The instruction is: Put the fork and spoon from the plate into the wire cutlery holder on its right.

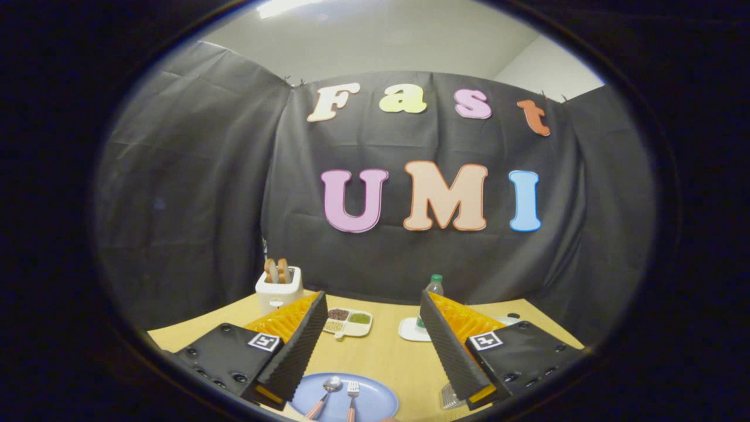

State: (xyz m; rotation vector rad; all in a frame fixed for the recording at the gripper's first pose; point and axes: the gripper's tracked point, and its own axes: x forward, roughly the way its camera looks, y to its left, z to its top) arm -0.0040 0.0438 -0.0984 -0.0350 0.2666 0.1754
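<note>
A blue plate (375, 398) lies on the wooden table below and between my fingers. On it rest a spoon (328, 388) with a pinkish handle and, just to its right, a fork (353, 391) with a like handle. A corner of the wire cutlery holder (450, 398) peeks out under my right finger, to the right of the plate. My gripper (374, 346) hangs above the table, open wide, with nothing between its fingers.
Beyond the fingers stand a white toaster (279, 290) holding two bread slices, a white divided dish (348, 321) with small portions of food, and a clear bottle (433, 287) with a green cap on a white coaster (411, 330). The black cloth wall closes the back.
</note>
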